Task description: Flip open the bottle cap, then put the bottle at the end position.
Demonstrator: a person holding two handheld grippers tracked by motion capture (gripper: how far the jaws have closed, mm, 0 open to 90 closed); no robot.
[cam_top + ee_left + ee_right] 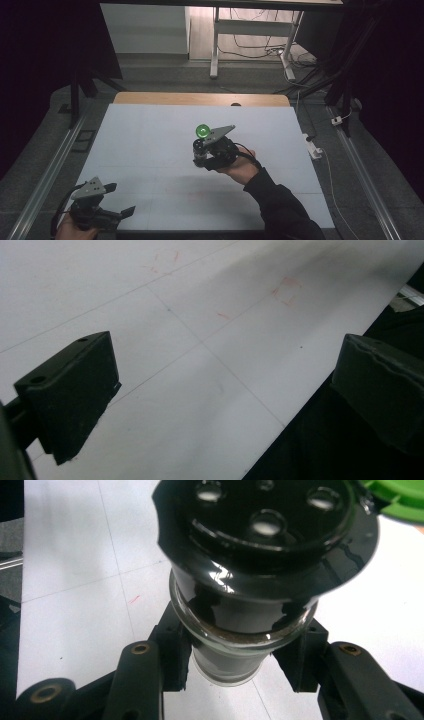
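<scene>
Black grippers, grey triangular plates, black cables, dark sleeve [280,202].

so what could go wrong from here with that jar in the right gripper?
1. The right gripper clamps the glass jar low on its body, with the black shaker top far beyond the pads; it could pivot or slip.
2. The green flip lid stands open, exposing holes, so tilting may spill contents onto the white table.
3. The left gripper is open at the table's near edge, too far away to steady it.

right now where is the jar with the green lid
The jar is clamped between the right gripper jaws, held above the middle of the white table in the high view, green lid flipped open.
</scene>
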